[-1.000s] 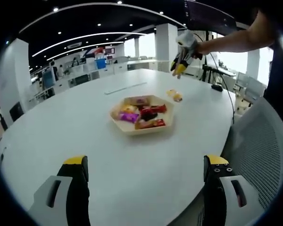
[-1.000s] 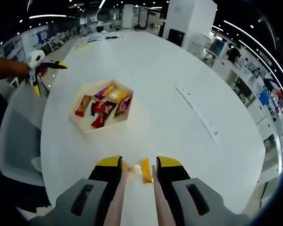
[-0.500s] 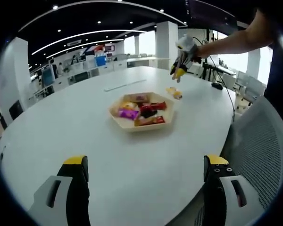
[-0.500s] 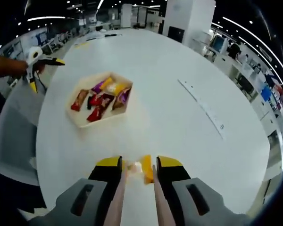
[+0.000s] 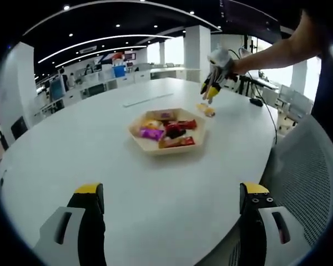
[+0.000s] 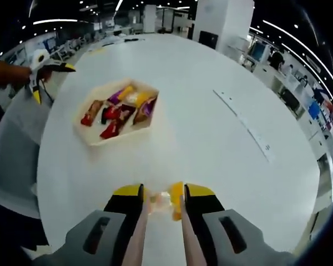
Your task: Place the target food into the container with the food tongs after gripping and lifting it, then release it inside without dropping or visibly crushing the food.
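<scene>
Yellow-wrapped snack [image 6: 174,199] — your target — lies on the round white table [image 6: 211,144], between the tips of the pale food tongs [image 6: 160,235] that your right gripper [image 6: 161,200] holds, with a clear wrapper just beside it. Whether the tong arms are pinching it yet, I cannot tell. Nothing looks lifted; I judge the grip only starting. Left to do — lift, carry, and release into the shallow hexagonal wooden tray [image 6: 97,138] of bright packets, which sits well apart. Your left gripper [image 5: 172,202] hovers spread and empty.
</scene>
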